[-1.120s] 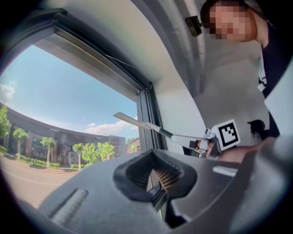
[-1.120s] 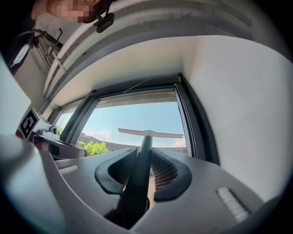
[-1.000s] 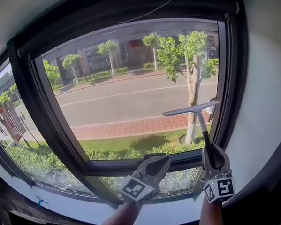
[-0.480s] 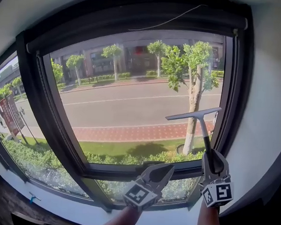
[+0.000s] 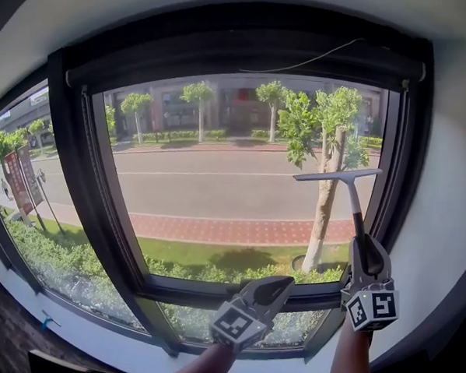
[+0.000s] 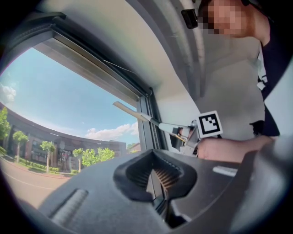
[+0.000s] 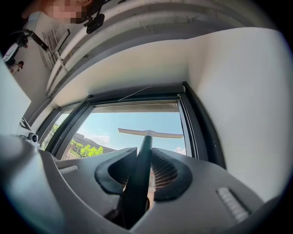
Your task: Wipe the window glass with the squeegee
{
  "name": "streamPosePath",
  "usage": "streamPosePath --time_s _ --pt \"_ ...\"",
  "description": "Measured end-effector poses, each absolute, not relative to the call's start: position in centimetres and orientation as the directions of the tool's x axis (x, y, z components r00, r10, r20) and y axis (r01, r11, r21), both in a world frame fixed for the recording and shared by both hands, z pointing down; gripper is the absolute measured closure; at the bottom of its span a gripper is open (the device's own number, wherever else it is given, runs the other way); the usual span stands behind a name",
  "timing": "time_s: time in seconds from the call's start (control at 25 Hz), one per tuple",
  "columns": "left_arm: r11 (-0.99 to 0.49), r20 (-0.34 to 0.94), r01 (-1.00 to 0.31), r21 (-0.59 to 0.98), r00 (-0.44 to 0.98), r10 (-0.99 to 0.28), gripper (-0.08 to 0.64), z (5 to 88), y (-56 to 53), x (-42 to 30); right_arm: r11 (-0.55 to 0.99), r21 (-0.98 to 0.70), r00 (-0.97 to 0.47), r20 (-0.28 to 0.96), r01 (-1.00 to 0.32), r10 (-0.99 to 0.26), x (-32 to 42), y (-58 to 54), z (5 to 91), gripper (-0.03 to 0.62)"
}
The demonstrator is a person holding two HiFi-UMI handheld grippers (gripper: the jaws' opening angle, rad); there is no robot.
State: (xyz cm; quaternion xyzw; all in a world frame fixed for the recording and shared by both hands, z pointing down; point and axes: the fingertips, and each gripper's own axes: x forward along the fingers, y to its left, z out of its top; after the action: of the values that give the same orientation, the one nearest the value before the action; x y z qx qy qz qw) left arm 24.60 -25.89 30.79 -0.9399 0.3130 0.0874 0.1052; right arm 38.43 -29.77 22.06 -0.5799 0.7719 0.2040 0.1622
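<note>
The right gripper (image 5: 367,257), jaws clamped on its handle, holds the squeegee (image 5: 339,176) straight ahead, blade lying left-to-right by the right edge of the window glass (image 5: 225,189), while the left gripper (image 5: 271,287), jaws together and empty, hangs lower.

An upper-floor room in a town building — a dark-framed window (image 5: 103,214) set in plain white walls (image 5: 442,232) looks down on a road (image 5: 217,190), a red brick pavement (image 5: 238,230), street trees (image 5: 330,121) and a long building (image 5: 237,104) opposite — though whether home or office cannot be told.
</note>
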Motion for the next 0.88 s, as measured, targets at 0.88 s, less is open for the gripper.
streamPosePath --time_s 0.88 --pt "-0.707 -0.286 -0.676 -0.209 0.734 -0.616 0.558 25.6 -26.8 22.3 0.234 0.176 -0.292 -0.634 -0.956 -0.716 38.5 -33.6 7.3 0.494"
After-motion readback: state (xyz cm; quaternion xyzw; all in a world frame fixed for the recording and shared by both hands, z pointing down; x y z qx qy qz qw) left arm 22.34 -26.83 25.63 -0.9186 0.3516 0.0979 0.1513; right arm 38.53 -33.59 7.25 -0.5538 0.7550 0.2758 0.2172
